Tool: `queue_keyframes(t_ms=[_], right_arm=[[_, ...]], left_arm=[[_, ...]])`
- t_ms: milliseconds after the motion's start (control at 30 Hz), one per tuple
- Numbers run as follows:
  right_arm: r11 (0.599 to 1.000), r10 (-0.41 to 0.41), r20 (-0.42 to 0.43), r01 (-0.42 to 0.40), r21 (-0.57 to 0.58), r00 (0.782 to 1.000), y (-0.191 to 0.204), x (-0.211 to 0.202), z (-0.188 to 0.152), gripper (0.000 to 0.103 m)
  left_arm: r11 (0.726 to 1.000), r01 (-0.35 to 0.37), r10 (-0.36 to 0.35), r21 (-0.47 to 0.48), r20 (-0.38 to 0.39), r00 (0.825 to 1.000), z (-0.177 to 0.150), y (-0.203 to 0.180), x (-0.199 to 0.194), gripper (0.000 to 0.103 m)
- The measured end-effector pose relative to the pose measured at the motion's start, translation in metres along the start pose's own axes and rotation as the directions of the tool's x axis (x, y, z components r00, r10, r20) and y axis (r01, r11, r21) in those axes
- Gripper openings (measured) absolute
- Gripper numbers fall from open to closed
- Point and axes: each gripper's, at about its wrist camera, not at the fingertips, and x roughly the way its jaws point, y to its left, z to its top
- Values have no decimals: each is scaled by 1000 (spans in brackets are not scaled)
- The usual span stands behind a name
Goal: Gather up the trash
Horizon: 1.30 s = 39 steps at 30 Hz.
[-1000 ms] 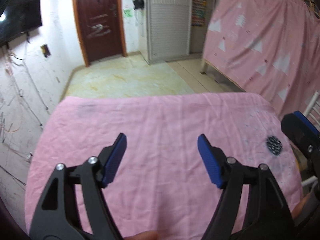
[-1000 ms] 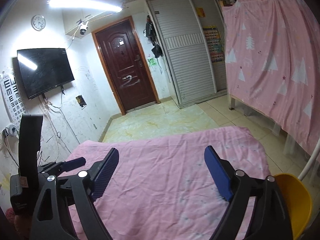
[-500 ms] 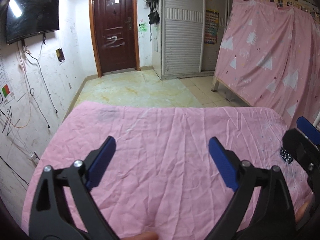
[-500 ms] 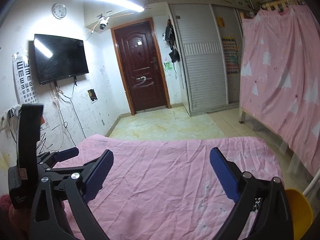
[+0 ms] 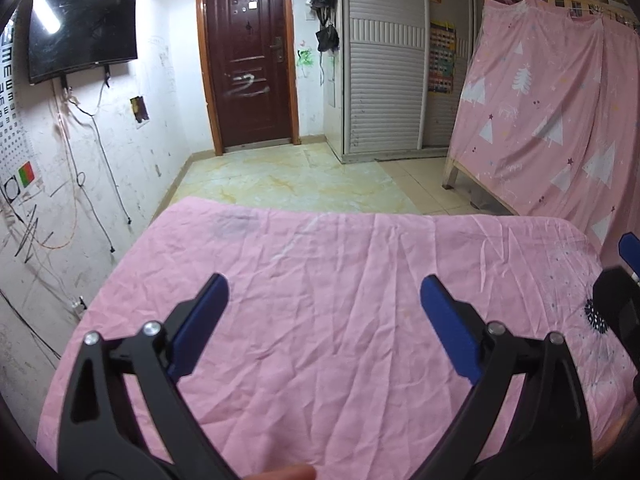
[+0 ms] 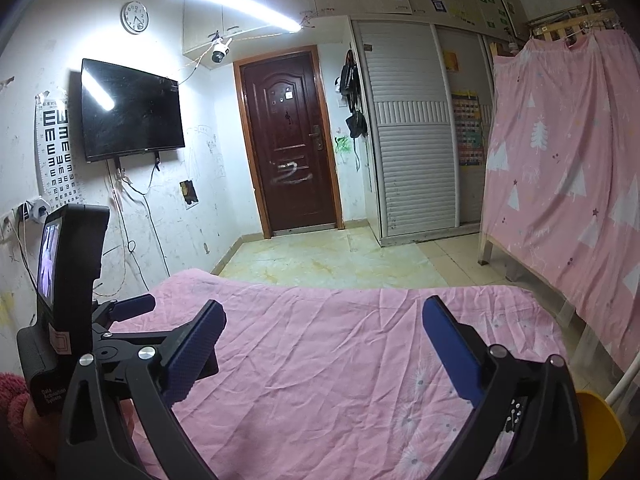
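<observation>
No trash visible in either wrist view, so its place relative to the grippers can't be given. Only mark on the pink sheet [image 5: 320,320] is a small dark spiky print [image 5: 596,318] near its right edge, just beside the right gripper's black body in the left wrist view; looks like part of the fabric pattern, but hard to be sure at that edge.

Surface: wrinkled pink sheet over a table or bed, fills the lower half of both views, faint grey smudge near its far left corner. Beyond it a yellowish tiled floor [image 5: 288,180] leading to a dark red door [image 6: 288,148]. TV [image 6: 128,112] on the white wall at left w/ loose cables below, eye chart [image 6: 56,148] beside it, round clock [image 6: 135,17] above. Slatted wardrobe doors [image 6: 412,152] right of the door. Pink curtain w/ white trees [image 6: 568,168] hangs at right. Yellow object [image 6: 600,432], prob. a chair or bin, low right in the right wrist view.

Left gripper [image 5: 324,304]: jaws have just been opening, now spread wide, blue pads apart, nothing between them, hovers above the sheet. Right gripper [image 6: 324,316]: likewise has just been opening, spread wide, holds nothing. The left unit's handle and small screen show at the left of the right wrist view; a fingertip shows at the bottom edge of the left view.
</observation>
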Motion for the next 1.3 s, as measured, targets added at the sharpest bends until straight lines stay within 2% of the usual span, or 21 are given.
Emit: queue_keyframes(t_ms=[1300], right_arm=[[1000,-16,6,16,-1,1000,-2,-2,-1,94]], left_arm=[[1000,-4,3,-3,-11,1000,-2,1,3,94]])
